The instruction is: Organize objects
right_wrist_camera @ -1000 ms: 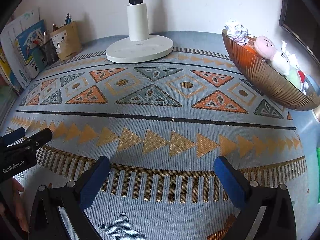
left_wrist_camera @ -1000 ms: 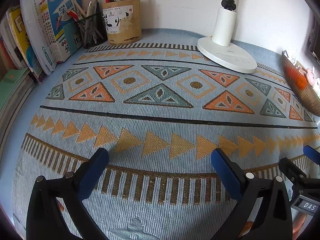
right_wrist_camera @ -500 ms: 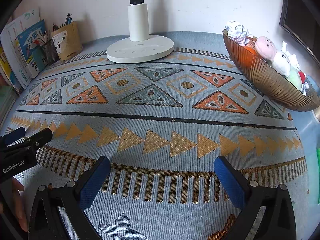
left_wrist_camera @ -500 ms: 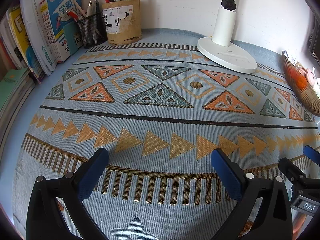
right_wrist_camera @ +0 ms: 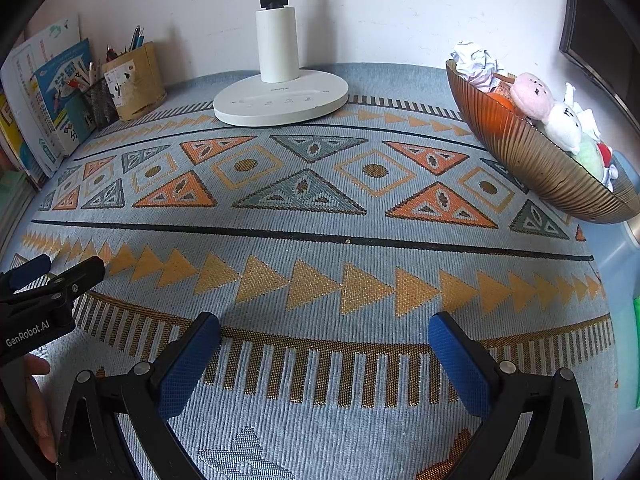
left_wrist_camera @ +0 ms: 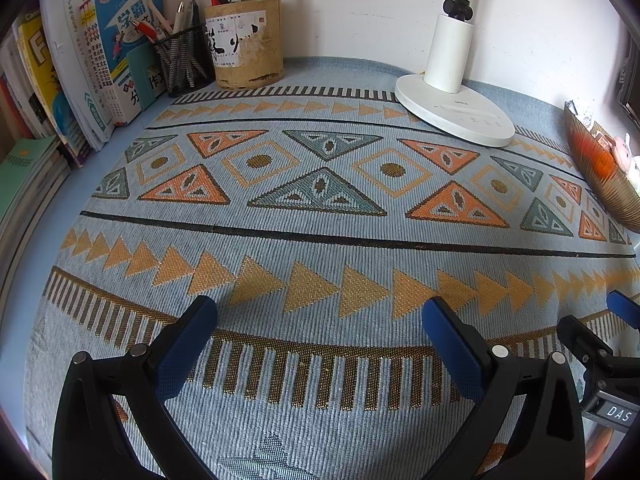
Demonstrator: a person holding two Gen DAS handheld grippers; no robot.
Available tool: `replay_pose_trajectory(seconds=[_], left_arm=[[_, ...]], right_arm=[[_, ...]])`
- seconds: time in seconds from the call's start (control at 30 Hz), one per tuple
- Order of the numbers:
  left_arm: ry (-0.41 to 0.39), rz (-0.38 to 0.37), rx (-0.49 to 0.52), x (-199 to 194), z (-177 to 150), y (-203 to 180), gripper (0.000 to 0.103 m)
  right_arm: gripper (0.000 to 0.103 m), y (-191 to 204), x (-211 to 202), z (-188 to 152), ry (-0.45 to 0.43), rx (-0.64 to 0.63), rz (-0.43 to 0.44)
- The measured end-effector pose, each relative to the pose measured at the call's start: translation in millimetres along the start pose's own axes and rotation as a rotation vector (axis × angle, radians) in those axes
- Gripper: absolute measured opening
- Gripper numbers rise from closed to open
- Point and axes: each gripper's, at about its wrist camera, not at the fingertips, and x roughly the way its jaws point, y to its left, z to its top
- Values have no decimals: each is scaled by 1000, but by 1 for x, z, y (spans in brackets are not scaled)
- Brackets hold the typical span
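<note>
Both grippers hover low over a patterned blue mat (left_wrist_camera: pixel 320 240) (right_wrist_camera: pixel 320 264) near its front edge. My left gripper (left_wrist_camera: pixel 320 320) is open and holds nothing. My right gripper (right_wrist_camera: pixel 324 332) is open too, with only mat between its blue pads. An amber ribbed bowl (right_wrist_camera: pixel 532 160) at the back right holds crumpled paper (right_wrist_camera: pixel 476 62), a pink plush (right_wrist_camera: pixel 532 94) and a white plush (right_wrist_camera: pixel 564 124). The bowl (left_wrist_camera: pixel 600 176) shows at the right edge of the left wrist view. A tan pen holder (left_wrist_camera: pixel 244 40) and a black mesh pen cup (left_wrist_camera: pixel 184 60) stand at the back left.
A white desk lamp (left_wrist_camera: pixel 452 108) (right_wrist_camera: pixel 280 96) stands at the back centre against the wall. Books (left_wrist_camera: pixel 92 60) lean and stack along the left side. The other gripper shows at each view's edge, with a hand (right_wrist_camera: pixel 36 412) at the lower left.
The right wrist view has shifted slightly, with the lamp and bowl a little lower in the frame. The left gripper has not moved. Both grippers stay open.
</note>
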Motion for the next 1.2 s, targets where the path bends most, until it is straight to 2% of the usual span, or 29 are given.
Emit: replay_pose_trajectory(seconds=[1.2], left_arm=[[-3,-8,4,9,-1,1,103]], right_arm=[[103,-2,0,-1,-3,5,0]])
